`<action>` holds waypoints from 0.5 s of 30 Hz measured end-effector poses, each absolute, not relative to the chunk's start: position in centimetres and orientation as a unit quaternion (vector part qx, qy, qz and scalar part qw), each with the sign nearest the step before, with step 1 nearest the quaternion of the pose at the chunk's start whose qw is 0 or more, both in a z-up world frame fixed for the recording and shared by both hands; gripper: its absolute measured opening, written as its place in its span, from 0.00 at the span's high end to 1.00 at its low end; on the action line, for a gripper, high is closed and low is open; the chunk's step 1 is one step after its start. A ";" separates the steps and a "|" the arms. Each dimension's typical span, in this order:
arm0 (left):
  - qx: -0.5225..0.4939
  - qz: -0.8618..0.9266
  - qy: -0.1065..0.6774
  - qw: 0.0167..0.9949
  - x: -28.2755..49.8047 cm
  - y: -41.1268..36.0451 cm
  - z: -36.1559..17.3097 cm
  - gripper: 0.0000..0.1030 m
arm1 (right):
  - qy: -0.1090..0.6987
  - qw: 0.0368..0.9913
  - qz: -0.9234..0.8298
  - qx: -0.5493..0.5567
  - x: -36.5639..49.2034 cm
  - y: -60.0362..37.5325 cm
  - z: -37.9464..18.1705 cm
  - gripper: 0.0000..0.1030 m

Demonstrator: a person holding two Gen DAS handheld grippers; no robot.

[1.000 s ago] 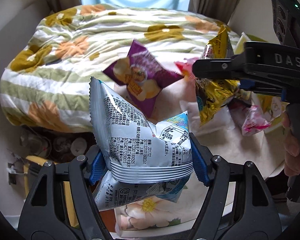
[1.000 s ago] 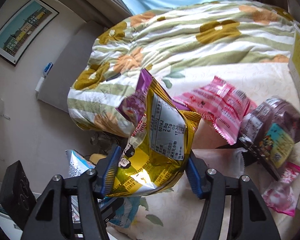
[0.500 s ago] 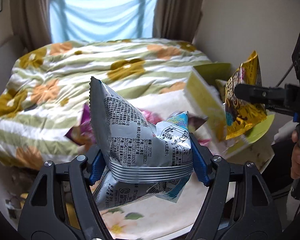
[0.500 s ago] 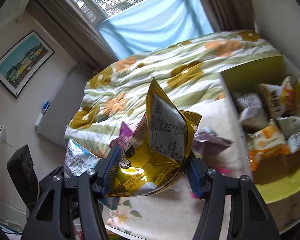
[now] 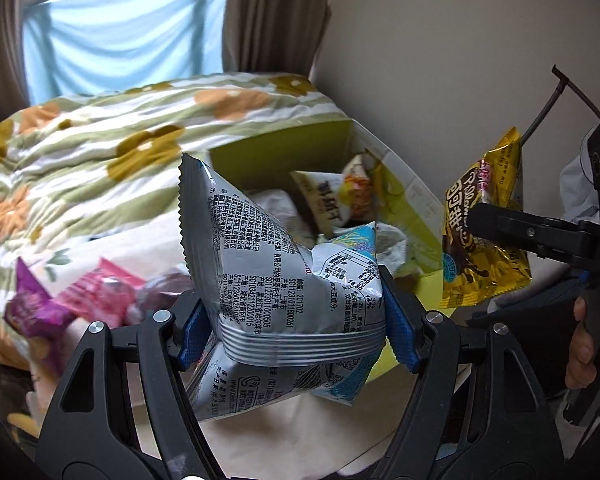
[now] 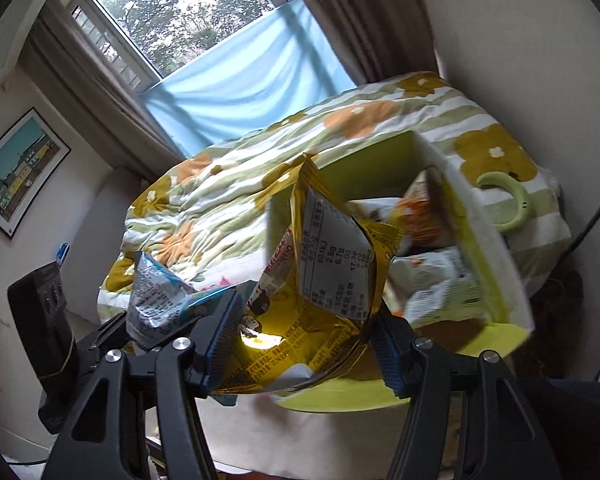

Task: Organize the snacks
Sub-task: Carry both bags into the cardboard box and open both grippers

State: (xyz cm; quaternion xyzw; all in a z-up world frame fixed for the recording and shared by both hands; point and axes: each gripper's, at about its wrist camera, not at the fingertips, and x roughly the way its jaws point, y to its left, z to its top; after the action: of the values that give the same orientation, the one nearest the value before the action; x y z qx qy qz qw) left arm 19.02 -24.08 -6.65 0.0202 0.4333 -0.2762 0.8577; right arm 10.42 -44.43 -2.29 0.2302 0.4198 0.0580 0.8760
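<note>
Bed edge (image 5: 259,432), open yellow-green box (image 6: 500,256) against wall, 2 held packets above.

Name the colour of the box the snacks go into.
Yellow-green box, clearest in the right wrist view.

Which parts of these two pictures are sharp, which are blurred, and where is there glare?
Left wrist view: the silver packet in the left gripper is sharp with readable print, while the quilt and pink packet are smeared. Right wrist view: the gold packet in the right gripper is sharp with a bright glare spot low on its foil; the green box is blurred, and the window is overexposed.
</note>
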 end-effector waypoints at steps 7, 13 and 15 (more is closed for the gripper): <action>0.025 -0.259 0.448 0.855 20.0 -29.9 -10.1 0.26 | 0.434 0.868 0.056 0.237 10.3 -49.8 -4.1 0.45; 0.029 -0.223 0.457 0.861 19.2 -30.8 -11.3 0.01 | 0.447 0.858 0.076 0.241 10.8 -51.5 -5.9 0.45; 0.019 -0.211 0.457 0.864 18.8 -30.2 -11.0 0.01 | 0.449 0.856 0.083 0.241 10.9 -51.4 -6.1 0.45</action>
State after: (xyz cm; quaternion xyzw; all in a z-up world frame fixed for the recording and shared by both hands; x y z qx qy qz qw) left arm 18.82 -30.18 -11.00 0.0189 0.4574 -0.2107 0.8637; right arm 10.86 -51.41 -6.11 0.2408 0.4489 0.0831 0.8565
